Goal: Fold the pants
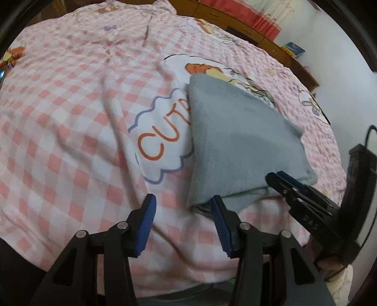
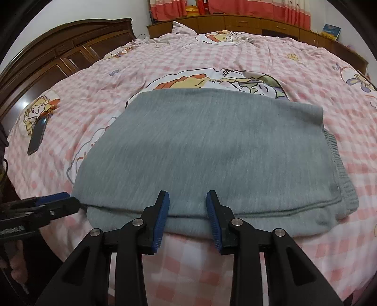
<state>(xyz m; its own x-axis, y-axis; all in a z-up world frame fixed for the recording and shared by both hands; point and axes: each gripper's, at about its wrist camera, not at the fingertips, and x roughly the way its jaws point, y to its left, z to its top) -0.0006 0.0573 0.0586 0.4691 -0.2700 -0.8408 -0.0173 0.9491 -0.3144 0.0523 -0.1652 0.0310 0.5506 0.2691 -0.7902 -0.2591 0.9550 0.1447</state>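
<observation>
The grey pants [image 2: 200, 150] lie folded into a flat rectangle on the pink checked bedspread [image 2: 188, 263], their ribbed waistband [image 2: 339, 179] poking out at the right. My right gripper [image 2: 187, 203] stands open at the stack's near edge. The cloth runs flat behind its blue pads [image 2: 162, 219], unpinched. Seen from the left wrist, the pants [image 1: 235, 141] sit to the right and my left gripper [image 1: 183, 208] is open over bare bedspread [image 1: 70, 141], its right finger by the near left corner. The right gripper [image 1: 280, 183] rests at the pants' near edge.
A dark phone [image 2: 36, 136] lies on the bed at the far left. A dark wooden headboard [image 2: 59, 51] stands behind it, and a low wooden cabinet [image 2: 247, 22] with a blue book [image 2: 331, 30] runs along the far side. The left gripper [image 2: 54, 200] enters from the left edge.
</observation>
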